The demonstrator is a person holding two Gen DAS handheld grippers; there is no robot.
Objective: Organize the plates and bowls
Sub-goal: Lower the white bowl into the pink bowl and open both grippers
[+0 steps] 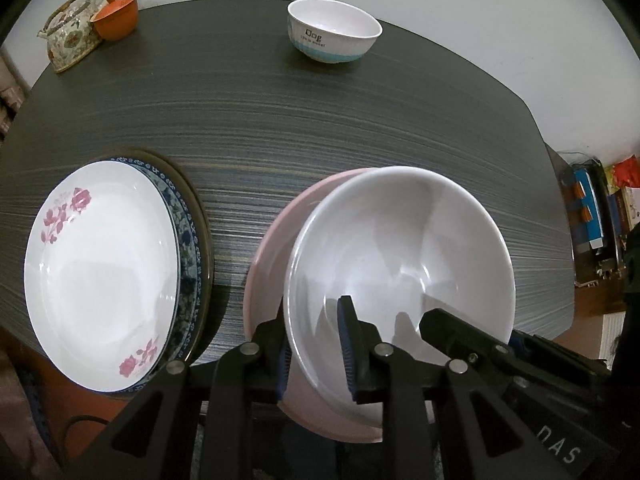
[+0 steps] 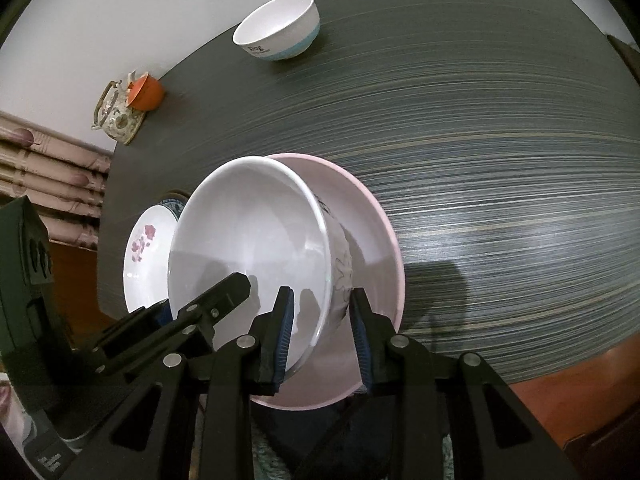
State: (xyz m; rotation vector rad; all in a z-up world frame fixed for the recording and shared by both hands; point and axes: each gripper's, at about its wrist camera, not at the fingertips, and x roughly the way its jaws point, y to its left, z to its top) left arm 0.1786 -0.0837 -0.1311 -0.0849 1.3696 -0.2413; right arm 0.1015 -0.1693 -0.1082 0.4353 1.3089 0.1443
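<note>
Gripping: left tool [image 1: 314, 350] and right tool [image 2: 322, 338] each clamp the white bowl's [image 1: 400, 248] rim.
Bowl place: lower centre, tilted inside the pink bowl [image 2: 376, 216] on the surface [image 1: 320, 120].

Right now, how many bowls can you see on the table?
3. A big white bowl sits in a pink bowl near the front, gripped at its rim by both grippers. A small white bowl with a blue band stands alone at the far edge. None looks hidden.
</note>
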